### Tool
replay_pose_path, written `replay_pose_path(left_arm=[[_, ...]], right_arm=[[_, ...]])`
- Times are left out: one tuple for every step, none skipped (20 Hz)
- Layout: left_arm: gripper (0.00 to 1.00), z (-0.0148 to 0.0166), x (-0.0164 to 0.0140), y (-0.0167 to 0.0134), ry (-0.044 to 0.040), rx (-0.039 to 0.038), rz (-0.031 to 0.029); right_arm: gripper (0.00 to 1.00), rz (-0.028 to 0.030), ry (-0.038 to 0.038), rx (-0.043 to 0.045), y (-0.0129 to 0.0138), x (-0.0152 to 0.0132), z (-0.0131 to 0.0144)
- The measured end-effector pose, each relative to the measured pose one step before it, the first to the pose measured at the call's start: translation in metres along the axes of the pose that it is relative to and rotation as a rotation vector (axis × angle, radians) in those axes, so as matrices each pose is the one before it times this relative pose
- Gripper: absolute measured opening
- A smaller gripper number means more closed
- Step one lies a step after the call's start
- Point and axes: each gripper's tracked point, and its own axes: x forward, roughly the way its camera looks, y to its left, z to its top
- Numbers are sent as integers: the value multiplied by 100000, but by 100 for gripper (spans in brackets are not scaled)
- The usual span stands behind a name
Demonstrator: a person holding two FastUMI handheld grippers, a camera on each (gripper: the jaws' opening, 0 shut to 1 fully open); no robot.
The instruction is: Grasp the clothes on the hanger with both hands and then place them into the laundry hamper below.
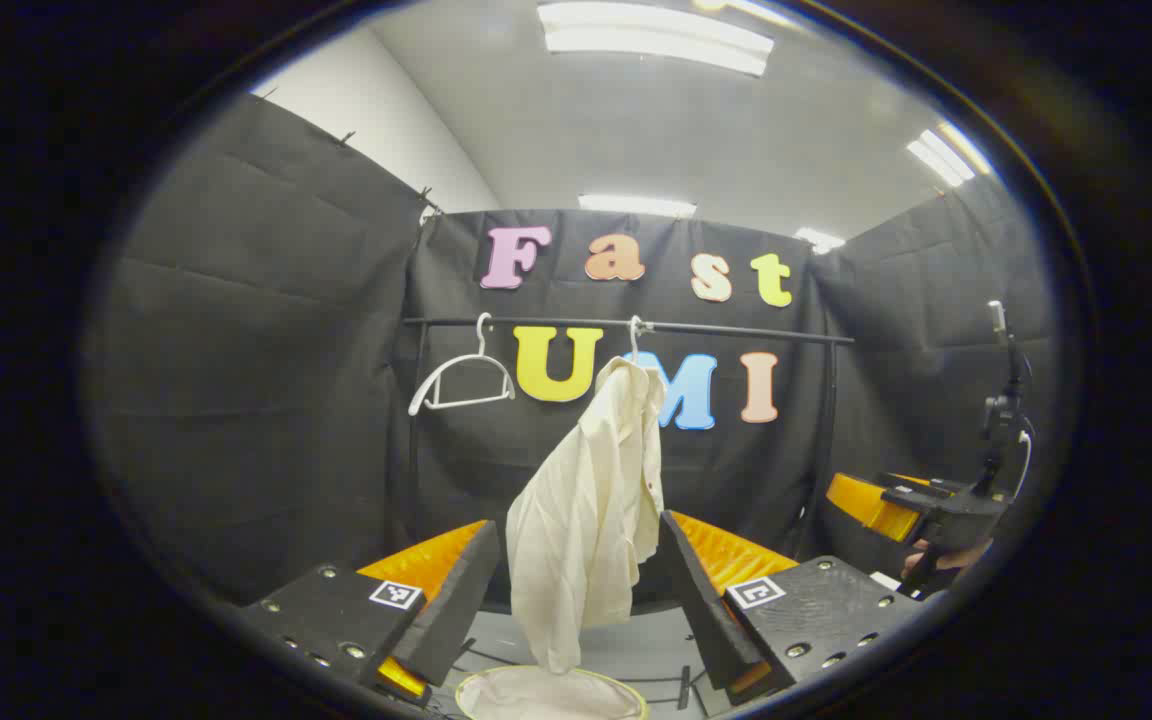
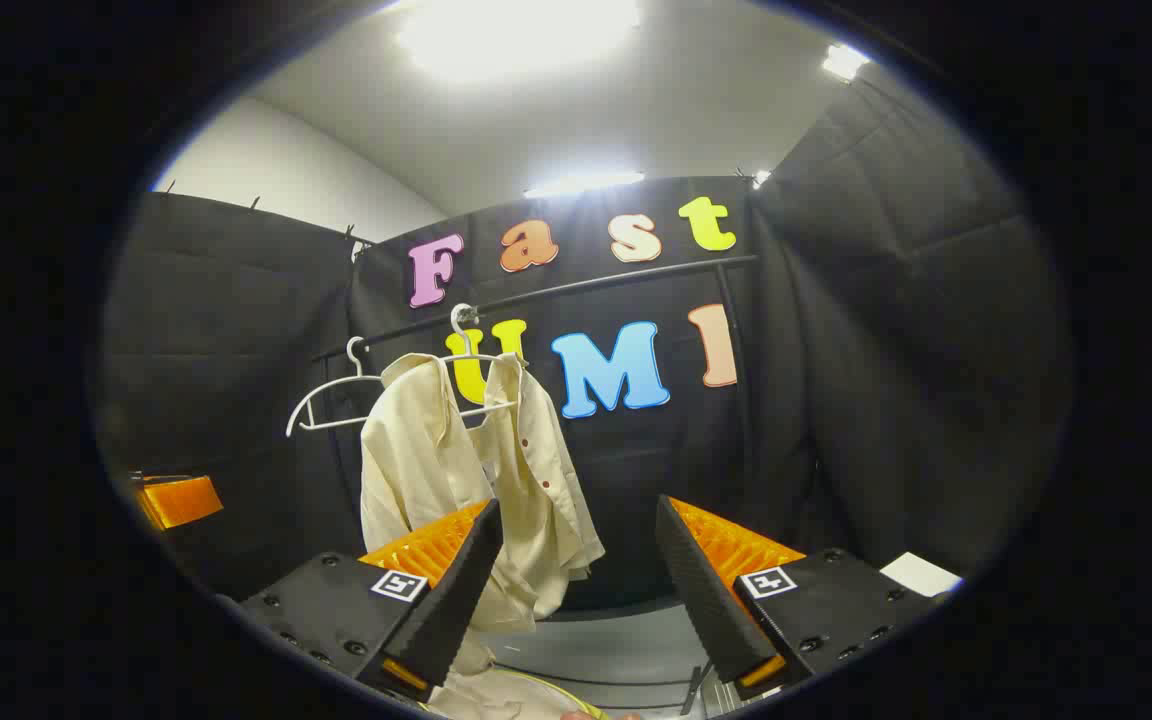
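A cream shirt [image 1: 586, 500] hangs from a white hanger [image 1: 633, 330] on the black rail [image 1: 736, 332], its hem drooping toward the pale round hamper [image 1: 551, 692] below. My left gripper [image 1: 576, 600] is open; the shirt shows in the gap between its fingers, farther off and untouched. In the right gripper view the shirt [image 2: 436, 470] hangs left of centre on its hanger [image 2: 461, 325], above the hamper's rim [image 2: 526, 688]. My right gripper [image 2: 576, 600] is open, its left finger [image 2: 451, 585] overlapping the shirt's lower edge in the image. The right gripper [image 1: 926, 510], held by a hand, appears at far right.
An empty white hanger [image 1: 461, 385] hangs on the rail left of the shirt, seen again as the empty hanger [image 2: 336, 400]. A black stand [image 1: 1004, 400] rises at the right. A white sheet [image 2: 921, 573] lies low right. The left gripper [image 2: 176, 500] shows at far left.
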Motion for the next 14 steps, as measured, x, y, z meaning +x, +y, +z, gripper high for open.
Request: replay_pose_path(left_arm=[[94, 378, 62, -447, -414, -420, -827], [94, 311, -95, -321, -550, -838, -488], [94, 483, 19, -375, -921, -1004, -687], [94, 510, -42, -351, -796, -1185, -504], [95, 370, 104, -283, -473, -1221, -365], [95, 199, 177, -261, -83, -735, -868], [94, 246, 180, -367, 238, 64, -1440], [94, 126, 296, -174, 192, 848, -1721], [95, 261, 178, -30, -66, 1005, -1540], [94, -197, 188, 100, 657, 763, -542], [94, -358, 38, 488, 1032, 552, 204], [94, -228, 40, 443, 931, 548, 517], [94, -276, -108, 271, 471, 426, 628], [94, -284, -101, 230, 374, 144, 377]], right_arm=[[98, 194, -1008, -131, -148, 57, 545], [97, 181, -844, 79, -128, 140, 609], [98, 349, -519, 639, -106, 29, 474], [97, 246, -750, 833, -120, -17, 593], [97, 154, -642, 631, -172, -20, 486], [97, 164, -436, 194, -46, -99, 481], [97, 13, -304, -138, -171, -29, 279], [97, -244, -291, -263, -113, -99, 380], [97, -315, -44, 160, -96, -98, 167], [97, -610, 442, 402, -183, -143, -68], [97, -1006, 1137, 178, 17, -92, -277], [97, -848, 1119, -237, -201, -219, -337], [97, -439, 691, -461, 15, -265, -263], [97, -426, 444, -528, -130, -301, -228]])
